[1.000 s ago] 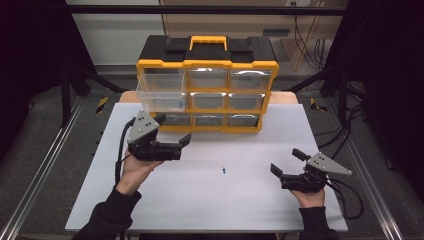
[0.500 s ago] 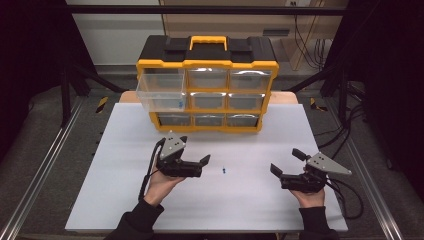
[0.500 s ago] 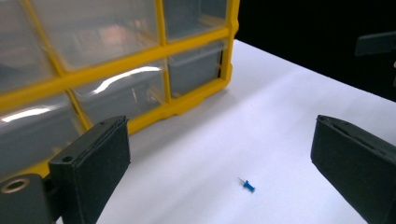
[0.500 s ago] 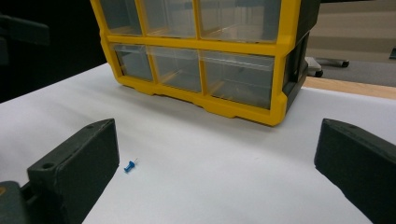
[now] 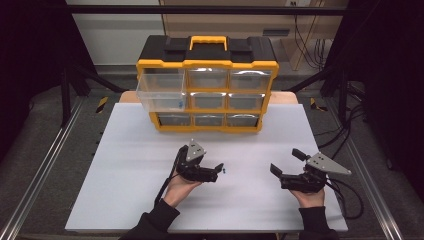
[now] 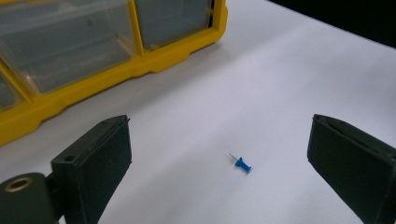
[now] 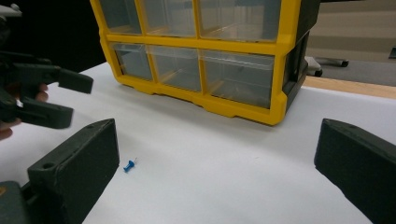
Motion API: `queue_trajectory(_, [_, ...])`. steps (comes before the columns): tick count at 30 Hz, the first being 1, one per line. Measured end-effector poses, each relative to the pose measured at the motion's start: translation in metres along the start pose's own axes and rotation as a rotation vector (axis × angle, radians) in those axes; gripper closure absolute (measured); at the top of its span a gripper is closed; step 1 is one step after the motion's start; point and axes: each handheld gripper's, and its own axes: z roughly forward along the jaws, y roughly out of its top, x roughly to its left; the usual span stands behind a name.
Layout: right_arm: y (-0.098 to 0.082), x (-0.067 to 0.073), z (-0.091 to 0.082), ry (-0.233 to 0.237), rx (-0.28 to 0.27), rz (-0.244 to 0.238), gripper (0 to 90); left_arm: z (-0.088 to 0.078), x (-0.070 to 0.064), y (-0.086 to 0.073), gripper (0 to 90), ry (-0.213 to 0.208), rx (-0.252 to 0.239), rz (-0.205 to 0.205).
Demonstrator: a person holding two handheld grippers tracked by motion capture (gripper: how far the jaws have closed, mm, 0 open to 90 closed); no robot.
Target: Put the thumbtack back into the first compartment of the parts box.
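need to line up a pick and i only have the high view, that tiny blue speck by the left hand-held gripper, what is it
Observer: A blue push pin, lying on its side on the white table, its metal point bare.
Operator: are the left jaws around it yet
Observer: No. The left hand-held gripper is open, and the pin lies ahead of the jaws, between their lines, touching neither.
Operator: anything in the bottom drawers of the organizer
Observer: From the right gripper view, the bottom drawers of the yellow organizer look empty.
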Motion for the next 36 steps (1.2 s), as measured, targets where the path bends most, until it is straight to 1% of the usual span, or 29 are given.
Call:
queue_trajectory(3, [0.000,0.000,-0.001,0.003,-0.002,0.003,1.0,0.010,-0.003,-0.003,6.3,-0.001,0.027,0.002])
queue_trajectory(8, [0.000,0.000,-0.001,0.004,-0.004,0.004,1.0,0.026,-0.008,-0.009,7.3,0.006,0.066,-0.009])
queue_trajectory(9, [0.000,0.000,0.000,0.003,-0.003,0.003,1.0,0.029,-0.007,-0.009,7.4,0.010,0.066,0.007])
queue_trajectory(11, [0.000,0.000,0.000,0.003,-0.004,0.006,0.9,0.033,-0.010,-0.011,8.4,0.014,0.083,-0.006])
queue_trajectory(13, [0.000,0.000,0.000,0.004,-0.003,0.004,1.0,0.037,-0.011,-0.013,10.1,0.031,0.091,-0.003])
queue_trajectory(15, [0.000,0.000,0.000,0.003,-0.003,0.004,1.0,0.040,-0.013,-0.014,12.5,0.026,0.105,-0.011])
queue_trajectory(16, [0.000,0.000,0.000,0.003,-0.002,0.004,1.0,0.042,-0.014,-0.015,13.6,0.031,0.104,-0.014])
queue_trajectory(17, [0.000,0.000,0.000,0.003,-0.003,0.004,0.9,0.044,-0.015,-0.015,15.6,0.030,0.115,-0.015])
queue_trajectory(19, [0.000,0.000,0.000,0.005,-0.003,0.005,1.0,0.046,-0.016,-0.016,19.7,0.037,0.118,-0.023])
queue_trajectory(22, [0.000,0.000,0.000,0.002,-0.003,0.004,1.0,0.049,-0.017,-0.018,27.1,0.031,0.113,-0.043])
queue_trajectory(25, [0.000,0.000,0.000,0.005,-0.004,0.010,1.0,0.051,-0.019,-0.019,34.1,0.032,0.127,-0.039])
queue_trajectory(28, [0.000,0.000,0.000,0.002,-0.002,0.008,1.0,0.054,-0.022,-0.021,40.6,0.038,0.128,-0.036])
queue_trajectory(29, [0.000,0.000,0.000,0.002,-0.003,0.008,1.0,0.055,-0.022,-0.021,42.5,0.040,0.129,-0.023])
queue_trajectory(30, [0.000,0.000,-0.001,0.002,-0.003,0.009,1.0,0.055,-0.024,-0.022,45.4,0.036,0.128,-0.027])
queue_trajectory(31, [0.000,0.000,-0.001,0.003,-0.005,0.007,1.0,0.055,-0.024,-0.021,48.2,0.032,0.140,-0.019])
queue_trajectory(32, [0.001,0.000,-0.001,0.004,-0.005,0.008,1.0,0.056,-0.025,-0.022,50.8,0.033,0.143,-0.020])
queue_trajectory(34, [0.001,0.000,-0.001,0.004,-0.005,0.011,1.0,0.057,-0.027,-0.022,55.4,0.035,0.151,-0.008])
queue_trajectory(36, [0.001,0.000,-0.001,0.001,-0.006,0.012,1.0,0.058,-0.028,-0.023,59.7,0.034,0.157,-0.014])
